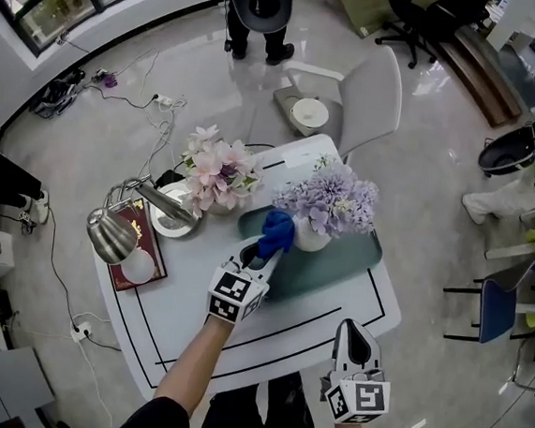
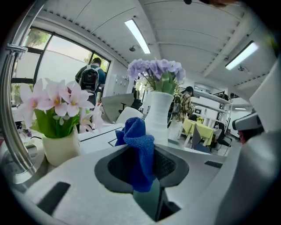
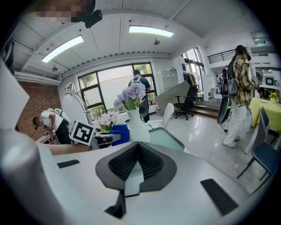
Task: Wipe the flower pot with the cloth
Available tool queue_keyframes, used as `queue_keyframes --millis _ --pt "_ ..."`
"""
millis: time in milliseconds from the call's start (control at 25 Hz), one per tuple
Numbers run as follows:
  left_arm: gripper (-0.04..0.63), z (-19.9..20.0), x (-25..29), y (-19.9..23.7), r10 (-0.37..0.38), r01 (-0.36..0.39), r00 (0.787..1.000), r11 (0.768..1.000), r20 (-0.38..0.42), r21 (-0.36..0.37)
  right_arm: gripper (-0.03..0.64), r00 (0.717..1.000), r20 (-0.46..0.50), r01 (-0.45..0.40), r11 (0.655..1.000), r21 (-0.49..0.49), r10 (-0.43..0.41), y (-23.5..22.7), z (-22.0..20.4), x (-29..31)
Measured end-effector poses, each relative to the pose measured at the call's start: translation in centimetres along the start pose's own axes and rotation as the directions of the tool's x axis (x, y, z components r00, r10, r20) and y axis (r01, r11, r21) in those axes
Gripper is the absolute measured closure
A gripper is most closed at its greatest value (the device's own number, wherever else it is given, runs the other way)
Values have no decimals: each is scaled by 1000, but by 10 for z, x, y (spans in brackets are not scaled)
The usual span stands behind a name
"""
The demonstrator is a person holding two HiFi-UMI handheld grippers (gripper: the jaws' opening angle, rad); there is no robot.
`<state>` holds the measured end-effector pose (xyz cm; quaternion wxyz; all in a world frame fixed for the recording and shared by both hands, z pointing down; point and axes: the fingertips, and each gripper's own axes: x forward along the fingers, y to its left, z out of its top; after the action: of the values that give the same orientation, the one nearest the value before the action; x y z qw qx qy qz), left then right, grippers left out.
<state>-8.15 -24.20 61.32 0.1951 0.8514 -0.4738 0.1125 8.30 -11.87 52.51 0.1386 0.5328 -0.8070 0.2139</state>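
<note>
A white flower pot (image 1: 311,235) with purple flowers (image 1: 330,200) stands on a teal tray (image 1: 338,262) on the white table. My left gripper (image 1: 262,252) is shut on a blue cloth (image 1: 277,232), which it holds just left of the pot, close to or touching it. In the left gripper view the blue cloth (image 2: 137,151) sticks up between the jaws, and the white pot (image 2: 158,115) rises right behind it. My right gripper (image 1: 356,341) sits low near the table's front edge, shut with nothing in it. From the right gripper view I see the pot (image 3: 136,126) and cloth (image 3: 119,133) farther off.
A second pot of pink flowers (image 1: 217,173) stands left of the tray. A chrome desk lamp (image 1: 120,227) and a red book (image 1: 138,243) lie at the table's left. A white chair (image 1: 358,100) stands behind the table. A person (image 1: 259,10) stands farther off.
</note>
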Motion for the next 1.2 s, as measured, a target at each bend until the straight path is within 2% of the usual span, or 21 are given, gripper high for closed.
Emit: queue_keyframes --millis 80,160,280,400,480,640,840,1120,1200 --pt "489 -14 1 5 1 -1 999 1000 -40 -5 609 1000 -1 1 1000 3 -1 0 0 2" --pt "489 -18 0 9 3 -3 999 1000 -47 -1 609 1000 1 0 1000 5 0 0 0 3" --pt "489 9 -12 12 19 -20 998 1000 53 23 609 1000 6 -5 1000 6 5 2 2 4" --pt "489 53 -15 7 -6 -4 985 998 171 62 609 1000 3 -7 1000 5 7 2 1 7" --pt "489 67 -8 5 -23 7 982 996 186 90 609 1000 -1 -6 1000 12 6 2 -2 8" --pt "489 59 13 10 -28 14 991 994 128 112 609 1000 -8 -3 1000 16 3 3 -7 4" --pt "489 34 33 18 -28 23 998 996 55 90 609 1000 -11 13 1000 22 -13 -4 -8 -1" --pt "489 -4 37 30 -3 5 999 998 -33 65 609 1000 -15 14 1000 23 -14 -5 -12 -3" --pt "489 -10 29 29 7 -5 999 998 -36 58 609 1000 -13 9 1000 22 -9 -3 -12 -2"
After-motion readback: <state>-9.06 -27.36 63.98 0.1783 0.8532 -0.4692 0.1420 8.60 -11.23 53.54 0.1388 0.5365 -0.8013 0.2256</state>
